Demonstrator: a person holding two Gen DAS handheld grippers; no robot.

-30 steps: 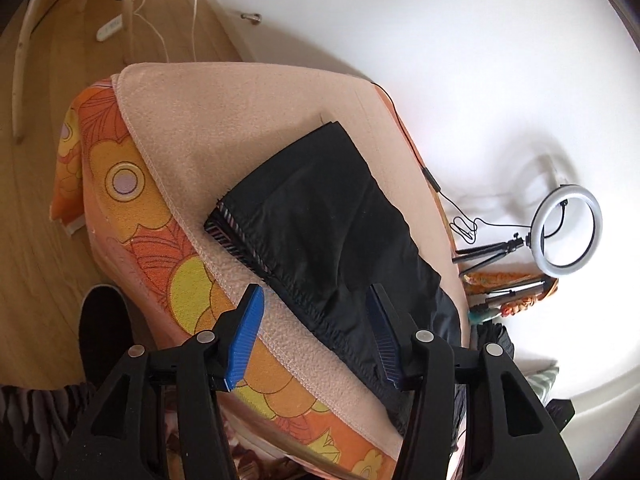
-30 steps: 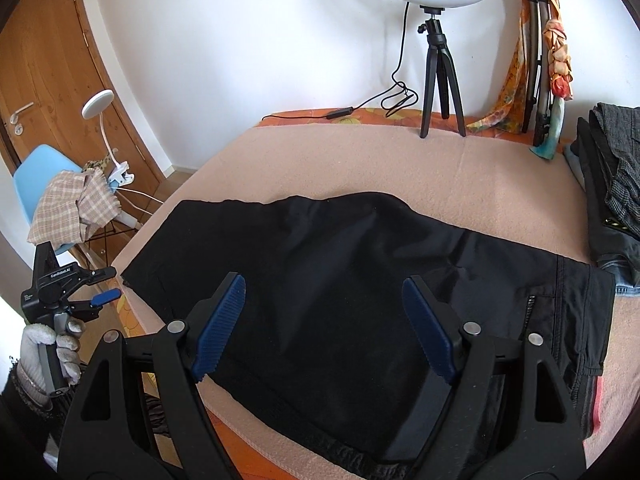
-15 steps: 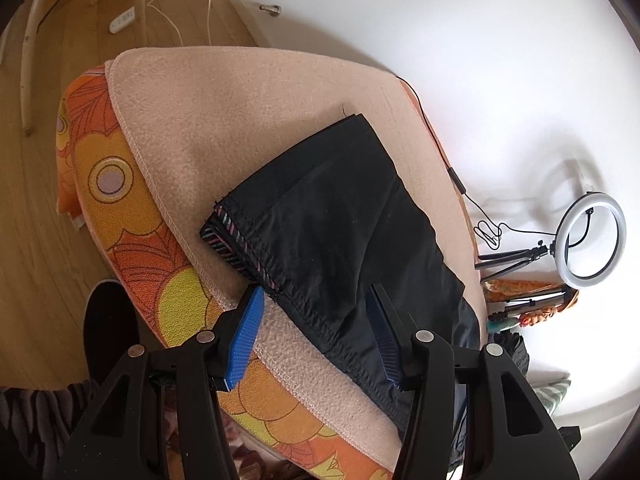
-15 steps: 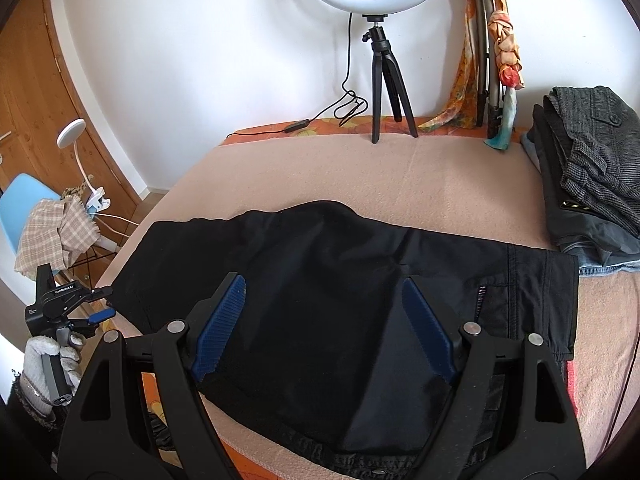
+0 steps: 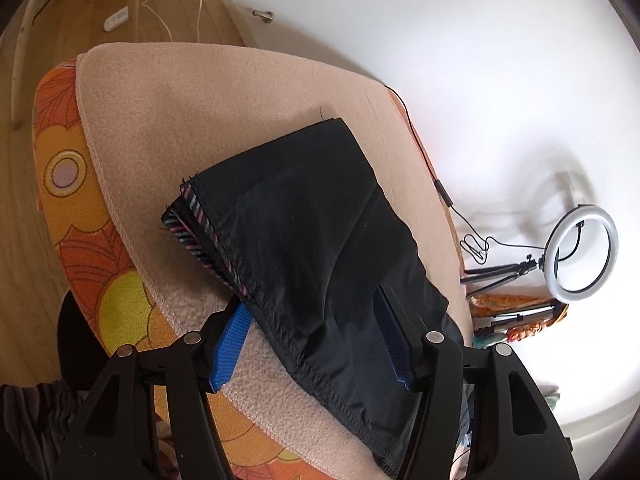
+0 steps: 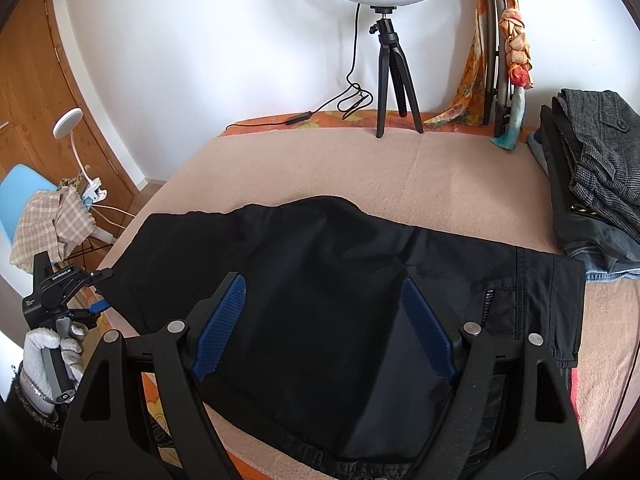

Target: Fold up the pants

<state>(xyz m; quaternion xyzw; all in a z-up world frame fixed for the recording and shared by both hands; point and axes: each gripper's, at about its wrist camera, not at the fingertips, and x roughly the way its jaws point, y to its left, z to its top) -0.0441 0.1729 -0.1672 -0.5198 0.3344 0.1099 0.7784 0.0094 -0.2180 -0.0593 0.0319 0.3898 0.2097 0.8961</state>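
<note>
Black pants point(image 6: 340, 264) lie flat across a peach blanket point(image 6: 400, 168), legs to the left, waistband with a zip pocket to the right. In the left wrist view the pants point(image 5: 304, 232) show their hem ends with striped lining. My left gripper point(image 5: 316, 332) is open, its jaws either side of the near edge of the legs, holding nothing. It also shows in the right wrist view point(image 6: 96, 296) off the table's left edge. My right gripper point(image 6: 324, 316) is open over the middle of the pants, empty.
A ring light on a tripod point(image 6: 386, 52) with its cable stands at the back edge. A stack of folded clothes point(image 6: 588, 176) lies at the right. An orange floral cloth point(image 5: 80, 216) hangs under the blanket. A chair with a checked cloth point(image 6: 44, 220) stands left.
My left gripper has moved in toward the near edge of the pant legs. My right gripper has shifted slightly over the pants. Both stay open.
</note>
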